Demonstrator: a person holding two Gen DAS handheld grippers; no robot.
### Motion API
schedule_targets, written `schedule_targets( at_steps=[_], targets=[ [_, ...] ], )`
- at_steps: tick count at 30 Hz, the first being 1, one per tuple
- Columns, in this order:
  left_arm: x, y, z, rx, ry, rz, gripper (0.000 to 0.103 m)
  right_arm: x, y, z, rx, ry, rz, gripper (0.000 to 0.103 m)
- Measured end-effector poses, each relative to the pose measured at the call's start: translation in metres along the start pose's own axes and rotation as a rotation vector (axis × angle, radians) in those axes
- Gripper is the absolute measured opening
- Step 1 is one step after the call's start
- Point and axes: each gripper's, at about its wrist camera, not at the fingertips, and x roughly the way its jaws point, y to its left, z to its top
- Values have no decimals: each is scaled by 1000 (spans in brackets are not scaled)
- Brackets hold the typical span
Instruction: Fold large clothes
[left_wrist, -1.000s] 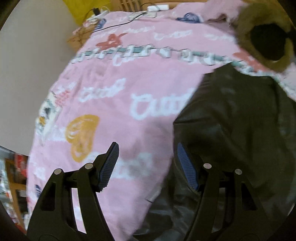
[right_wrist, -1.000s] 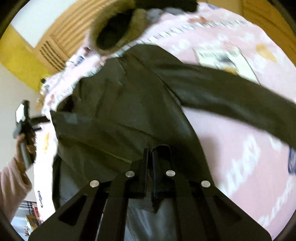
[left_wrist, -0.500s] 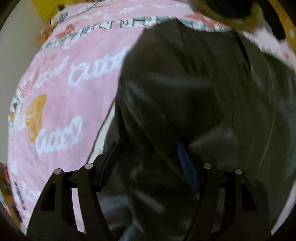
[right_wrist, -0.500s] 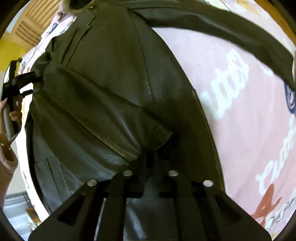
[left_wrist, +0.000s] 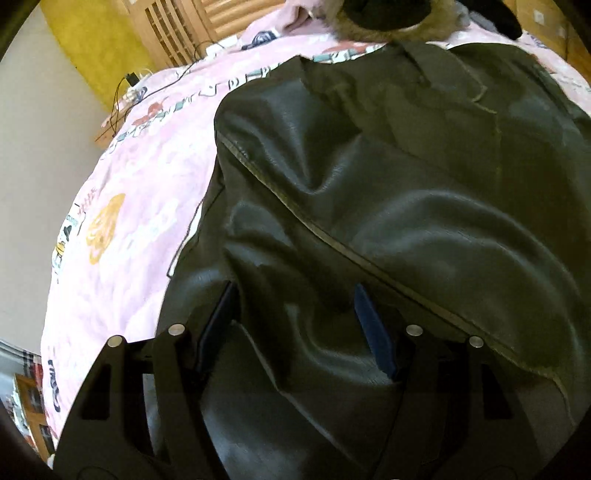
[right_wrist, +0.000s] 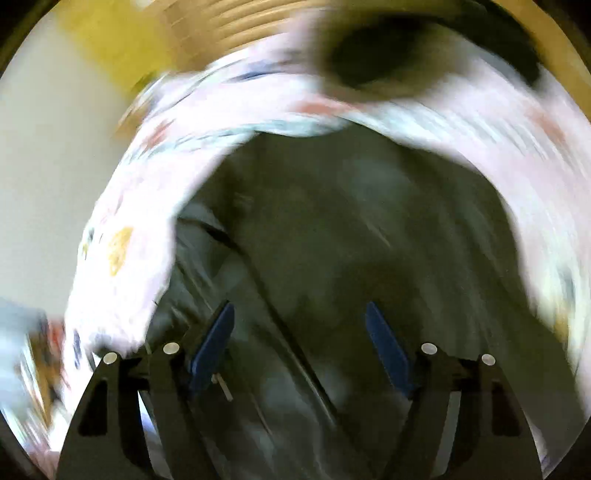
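A dark olive leather-like jacket (left_wrist: 388, 192) lies spread on a pink patterned bedspread (left_wrist: 125, 206), one panel folded over with a pale seam running diagonally. My left gripper (left_wrist: 295, 317) is open, its blue pads just above a jacket fold, holding nothing. In the blurred right wrist view the jacket (right_wrist: 351, 229) fills the centre and my right gripper (right_wrist: 299, 343) is open over it, empty. A fur-trimmed hood (left_wrist: 399, 18) lies at the jacket's top end.
The bedspread (right_wrist: 140, 206) extends left to the bed's edge by a pale wall (left_wrist: 37, 140). A wooden slatted headboard (left_wrist: 177, 26), a yellow wall and cables with a charger (left_wrist: 131, 79) are at the far end. Shelves with clutter (left_wrist: 26, 398) show low left.
My right gripper has opened and let go of the jacket, then swung fast toward the collar end. My left gripper stayed open and shifted slightly over the folded panel.
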Motion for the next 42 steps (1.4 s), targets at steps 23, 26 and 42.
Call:
schedule_targets(
  at_steps=[23, 26, 42],
  targets=[
    [-17, -71, -25, 119, -134, 5, 48, 197, 186, 146, -268, 247, -103, 25],
    [-3, -59, -5, 85, -107, 10, 52, 164, 165, 169, -144, 107, 119, 20],
    [27, -34, 27, -33, 65, -61, 84, -27, 51, 65, -89, -172, 106, 1]
  ],
)
